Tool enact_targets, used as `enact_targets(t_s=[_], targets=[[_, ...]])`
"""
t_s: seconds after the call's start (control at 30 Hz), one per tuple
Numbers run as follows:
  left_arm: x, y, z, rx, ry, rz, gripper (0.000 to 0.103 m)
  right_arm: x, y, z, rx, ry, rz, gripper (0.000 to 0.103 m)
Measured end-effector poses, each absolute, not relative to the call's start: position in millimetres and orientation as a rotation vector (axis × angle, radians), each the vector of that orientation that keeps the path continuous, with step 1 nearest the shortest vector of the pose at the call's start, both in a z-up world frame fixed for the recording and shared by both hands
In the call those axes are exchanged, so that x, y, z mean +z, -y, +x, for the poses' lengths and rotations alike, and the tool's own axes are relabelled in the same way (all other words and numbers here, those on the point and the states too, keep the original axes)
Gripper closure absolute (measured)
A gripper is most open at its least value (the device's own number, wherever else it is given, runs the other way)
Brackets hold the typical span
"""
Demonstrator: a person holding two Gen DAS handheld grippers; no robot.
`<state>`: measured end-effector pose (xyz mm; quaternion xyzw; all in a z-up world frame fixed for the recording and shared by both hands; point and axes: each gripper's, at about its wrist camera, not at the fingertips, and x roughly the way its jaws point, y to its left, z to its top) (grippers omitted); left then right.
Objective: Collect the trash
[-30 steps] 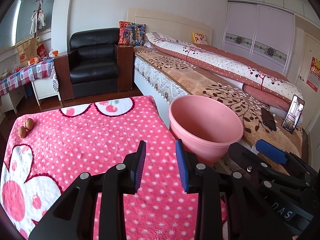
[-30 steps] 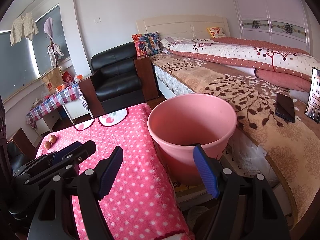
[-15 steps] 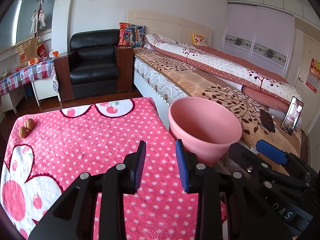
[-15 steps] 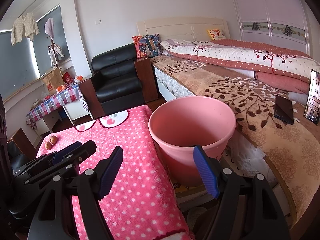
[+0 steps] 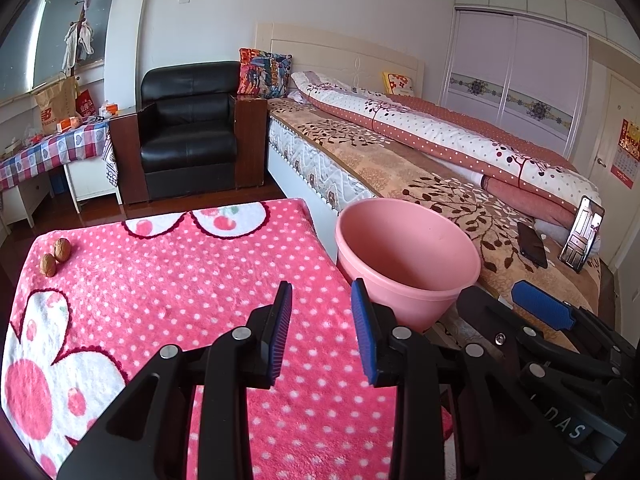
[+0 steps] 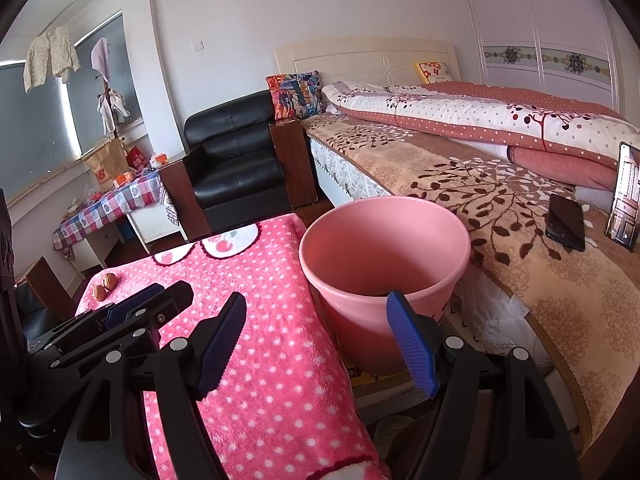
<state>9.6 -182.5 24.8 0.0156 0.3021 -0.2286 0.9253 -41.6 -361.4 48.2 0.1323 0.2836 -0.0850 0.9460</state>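
Facing round smooth pink plastic bucket [image 6: 384, 264], fuzzy dotted blanket [image 5: 168, 304].

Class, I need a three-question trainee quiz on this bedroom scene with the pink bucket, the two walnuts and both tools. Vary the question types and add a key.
1. True or false: the left tool is clamped on a walnut.
2. Multiple choice: where do the two walnuts lie? A) in the pink bucket; B) on the far left corner of the polka-dot blanket; C) on the bed.
3. Fill in: the bucket stands between the blanket-covered table and the ____.

Key
1. False: its jaws stand apart with nothing between them, as do those of the right tool.
2. B.
3. Bed.
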Motion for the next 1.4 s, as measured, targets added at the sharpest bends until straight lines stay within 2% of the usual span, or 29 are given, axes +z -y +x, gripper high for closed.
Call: enact_targets(t_s=[1.4], targets=[[20.9,181.5,11.0,-0.471,-0.629,0.026,0.072,50.1,361.2,-45.5,-0.176,-0.582,0.273,0.031]])
